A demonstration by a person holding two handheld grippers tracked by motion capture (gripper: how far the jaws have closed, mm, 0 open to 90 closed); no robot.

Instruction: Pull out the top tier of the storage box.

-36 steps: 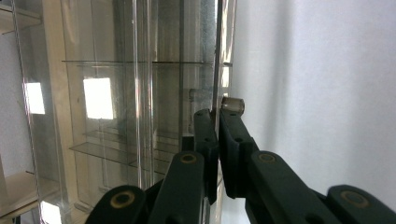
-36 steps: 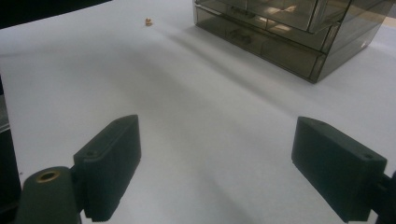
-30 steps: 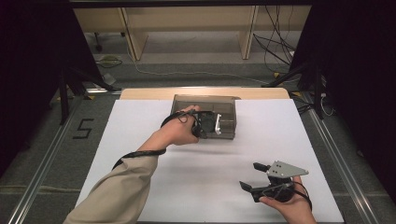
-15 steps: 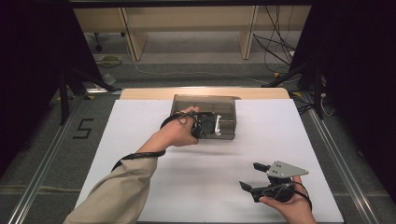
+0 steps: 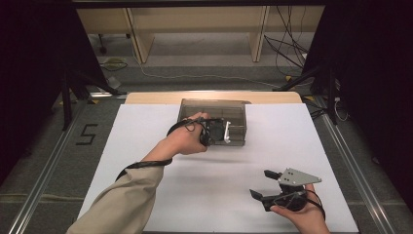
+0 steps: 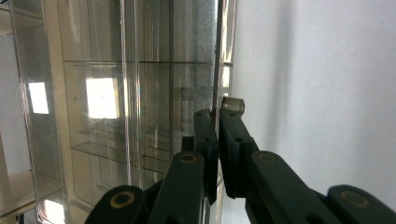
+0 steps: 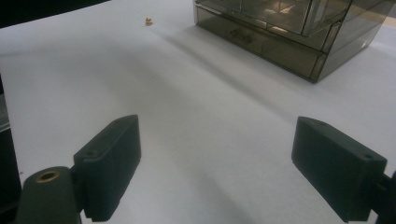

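**Drawing the clear drawer out by its knob**

The smoky transparent plastic drawer cabinet (image 5: 213, 121) sits in the upper middle of the high view, on the white worktop (image 5: 146, 131). In the left gripper view, the left gripper (image 6: 218, 112) has its jaws drawn together on a thin clear drawer front (image 6: 215, 70), just under a small silvery knob (image 6: 232, 105) at frame centre; whether the pads pinch the panel edge or the knob's stem is hard to tell through the reflections. A good pull would run straight along the drawer's slide, slowly, so the light cabinet does not drag. The right gripper (image 5: 266, 184), jaws wide apart and holding nothing, hovers at the lower right and could steady the cabinet.
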